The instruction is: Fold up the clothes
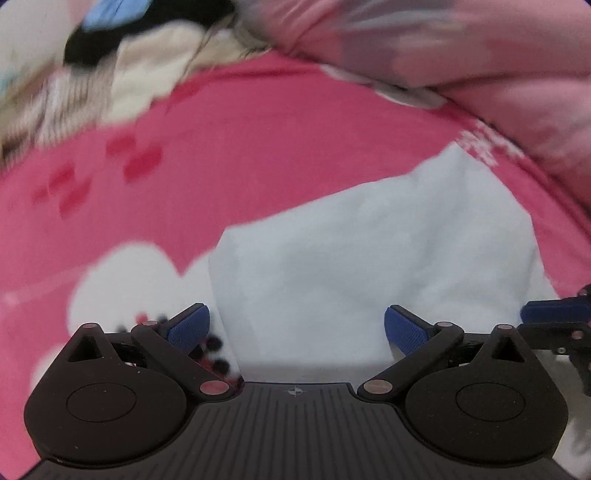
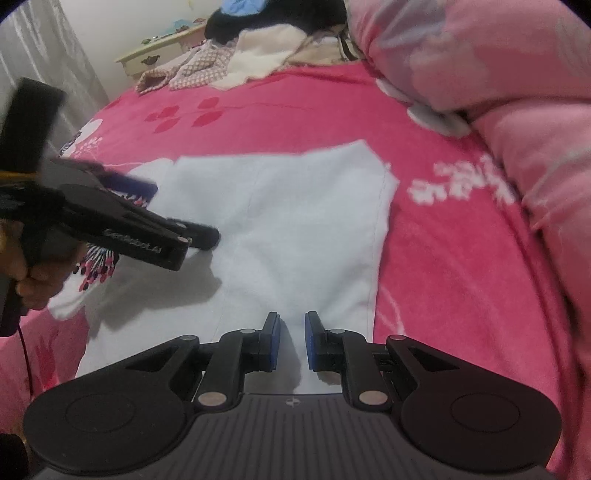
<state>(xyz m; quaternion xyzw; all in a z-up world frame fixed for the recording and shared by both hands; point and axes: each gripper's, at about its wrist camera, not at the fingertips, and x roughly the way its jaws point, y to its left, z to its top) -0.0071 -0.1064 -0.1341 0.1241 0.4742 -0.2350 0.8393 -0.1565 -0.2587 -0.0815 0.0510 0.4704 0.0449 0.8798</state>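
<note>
The left tool (image 1: 297,328) hangs with its jaws spread wide and empty over the pale blue garment (image 2: 295,221) lying flat on the pink bedspread (image 2: 277,107), while the right tool (image 2: 291,339) has its jaws narrowed to a slim gap, pinching a raised fold at the garment's near edge.

I am in a bedroom in somebody's home. Under me is a bed with a soft bright pink blanket (image 2: 280,110) that has red and white flowers on it. A big puffy pink quilt (image 2: 498,74) is bunched up along one side. At the far end of the bed sits a messy pile of clothes (image 2: 258,48). Past the bed I can see a small cream table with drawers (image 2: 155,55), a plain white wall (image 2: 122,22), and a pale curtain (image 2: 40,48).
</note>
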